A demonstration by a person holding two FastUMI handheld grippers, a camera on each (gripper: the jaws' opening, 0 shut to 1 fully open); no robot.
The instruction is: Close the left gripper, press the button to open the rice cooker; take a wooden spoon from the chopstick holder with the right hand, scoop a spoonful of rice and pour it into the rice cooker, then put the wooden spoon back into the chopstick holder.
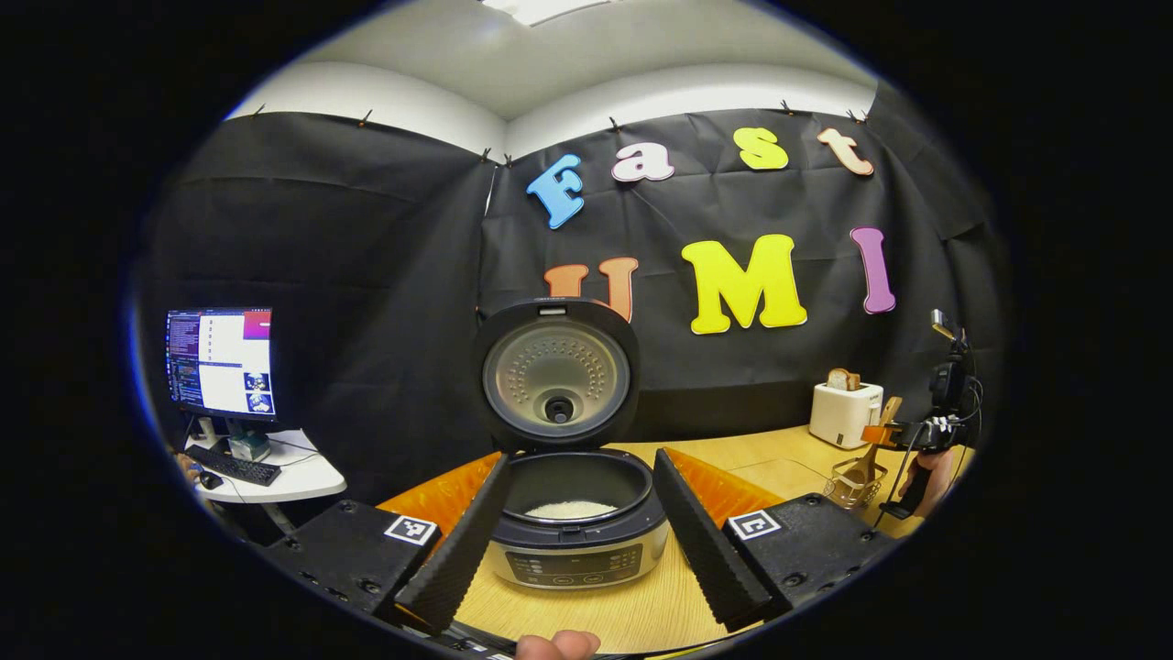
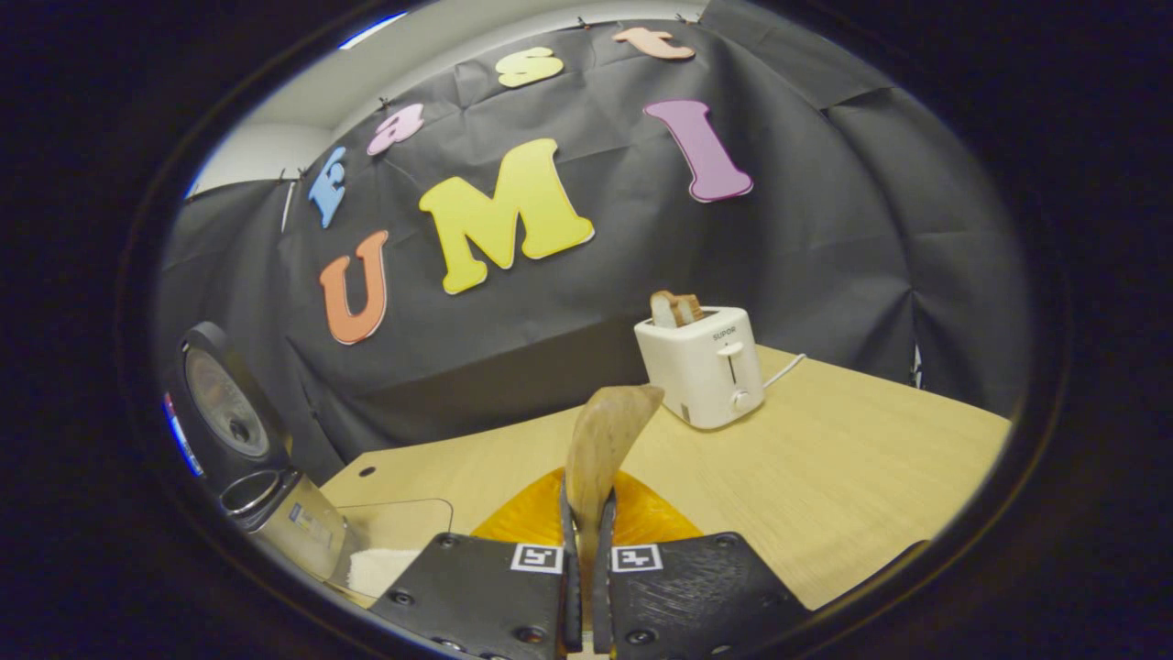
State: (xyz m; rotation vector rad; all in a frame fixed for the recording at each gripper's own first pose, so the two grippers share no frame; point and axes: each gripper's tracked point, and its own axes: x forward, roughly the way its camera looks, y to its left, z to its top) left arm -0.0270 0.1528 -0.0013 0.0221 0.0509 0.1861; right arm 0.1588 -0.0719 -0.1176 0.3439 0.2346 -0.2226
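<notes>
The rice cooker (image 1: 573, 541) stands on the table with its lid (image 1: 555, 376) raised, and white rice lies in its pot (image 1: 573, 509). My left gripper (image 1: 582, 463) is open, one finger on each side of the cooker and not touching it. At the far right a hand holds my right gripper (image 1: 903, 435) over the wire chopstick holder (image 1: 857, 481). That right gripper (image 2: 586, 513) is shut on the wooden spoon (image 2: 600, 449), whose bowl points up. The wooden spoon (image 1: 887, 411) rises just above the holder. In the right gripper view the open cooker (image 2: 238, 431) is at the far left.
A white toaster (image 2: 706, 367) with bread in it stands at the back of the wooden table (image 2: 825, 477). A clear container with rice (image 2: 385, 555) sits beside the cooker. A monitor (image 1: 220, 362) and keyboard sit on a small white side table at the left.
</notes>
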